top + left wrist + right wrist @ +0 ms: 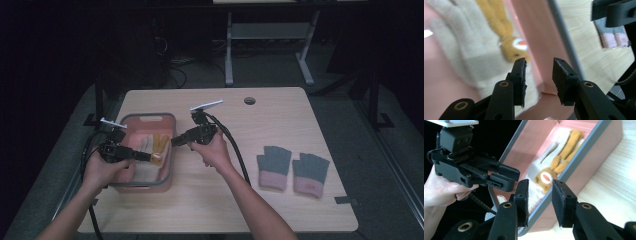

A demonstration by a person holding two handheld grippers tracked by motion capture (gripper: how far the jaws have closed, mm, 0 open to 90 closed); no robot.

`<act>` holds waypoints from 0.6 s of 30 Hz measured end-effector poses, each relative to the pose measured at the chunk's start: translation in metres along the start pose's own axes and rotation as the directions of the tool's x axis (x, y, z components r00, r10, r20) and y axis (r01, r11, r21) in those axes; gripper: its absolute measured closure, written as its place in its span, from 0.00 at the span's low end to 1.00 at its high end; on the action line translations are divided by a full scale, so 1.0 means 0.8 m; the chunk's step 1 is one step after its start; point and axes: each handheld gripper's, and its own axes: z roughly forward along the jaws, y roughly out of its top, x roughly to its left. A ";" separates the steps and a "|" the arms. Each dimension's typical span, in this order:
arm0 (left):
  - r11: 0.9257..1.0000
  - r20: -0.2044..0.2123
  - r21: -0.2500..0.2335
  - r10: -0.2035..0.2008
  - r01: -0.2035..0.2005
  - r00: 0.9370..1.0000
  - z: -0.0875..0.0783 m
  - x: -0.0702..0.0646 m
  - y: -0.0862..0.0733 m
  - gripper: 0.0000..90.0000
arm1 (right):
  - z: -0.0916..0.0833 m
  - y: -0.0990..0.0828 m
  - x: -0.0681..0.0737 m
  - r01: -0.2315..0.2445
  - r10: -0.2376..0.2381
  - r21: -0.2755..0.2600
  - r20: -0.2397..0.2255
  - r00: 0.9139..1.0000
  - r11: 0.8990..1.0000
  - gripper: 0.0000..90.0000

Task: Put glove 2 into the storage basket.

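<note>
**Both grippers hovering at the pink bin, jaws parted on nothing**

The left gripper (pixel 142 156) is hanging over the pink bin (pixel 169 150) near the table's (pixel 210 210) left edge, its jaws standing apart with nothing between them. Under it a cream glove (pixel 471 55) is lying flat on the bin's floor, and a mustard glove (pixel 506 37) is lying just beside it, touching it, toward the bin's right wall. The right gripper (pixel 176 141) is pointing at that right wall from outside, its jaws also parted and gripping nothing; in the right gripper view the grey rim (pixel 564 175) is running just beyond its tips. A pair of grey gloves (pixel 292 169) with pink cuffs is lying side by side near the table's right edge, well apart from the bin.
</note>
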 end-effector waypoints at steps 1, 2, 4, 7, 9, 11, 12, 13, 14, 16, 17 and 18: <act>1.000 0.000 -0.002 0.005 -0.005 1.000 0.000 -0.002 0.001 0.70 | -0.003 -0.001 -0.001 -0.002 0.002 -0.006 0.000 1.000 1.000 0.74; 1.000 0.000 -0.005 0.003 -0.003 1.000 0.000 -0.004 0.003 0.70 | -0.004 -0.001 -0.002 -0.002 0.002 -0.008 -0.001 1.000 1.000 0.73; 1.000 -0.003 -0.011 0.018 -0.018 1.000 -0.001 -0.008 0.005 0.70 | -0.009 -0.002 -0.004 -0.005 0.005 -0.012 -0.001 1.000 1.000 0.73; 0.999 -0.006 -0.018 0.028 -0.028 1.000 -0.003 -0.011 0.008 0.69 | -0.017 -0.004 -0.007 -0.011 0.011 -0.024 -0.002 1.000 1.000 0.73; 0.999 -0.009 -0.027 0.027 -0.027 1.000 -0.003 -0.013 0.009 0.68 | -0.023 -0.006 -0.011 -0.018 0.018 -0.033 -0.002 1.000 0.999 0.73; 0.999 -0.007 -0.031 0.026 -0.026 1.000 -0.004 -0.014 0.010 0.68 | -0.029 -0.008 -0.014 -0.022 0.022 -0.040 0.000 1.000 0.999 0.73; 0.999 -0.005 -0.033 0.025 -0.025 1.000 -0.004 -0.015 0.011 0.68 | -0.033 -0.009 -0.016 -0.023 0.023 -0.044 0.004 1.000 0.999 0.73; 0.999 -0.001 -0.033 0.027 -0.027 1.000 -0.004 -0.016 0.011 0.68 | -0.036 -0.010 -0.018 -0.025 0.025 -0.049 0.003 1.000 0.998 0.73; 0.999 0.001 -0.031 0.027 -0.027 1.000 -0.003 -0.018 0.011 0.68 | -0.040 -0.011 -0.020 -0.029 0.030 -0.053 0.004 1.000 0.998 0.73; 0.999 0.003 -0.035 0.029 -0.029 1.000 -0.002 -0.021 0.012 0.68 | -0.046 -0.014 -0.024 -0.034 0.034 -0.061 0.002 0.999 0.998 0.73; 0.999 0.004 -0.039 0.032 -0.032 0.999 -0.002 -0.023 0.012 0.68 | -0.050 -0.016 -0.026 -0.037 0.038 -0.064 0.005 0.999 0.997 0.73; 0.999 0.004 -0.038 0.035 -0.035 0.999 -0.001 -0.025 0.013 0.68 | -0.052 -0.017 -0.027 -0.041 0.042 -0.066 0.005 0.999 0.997 0.73</act>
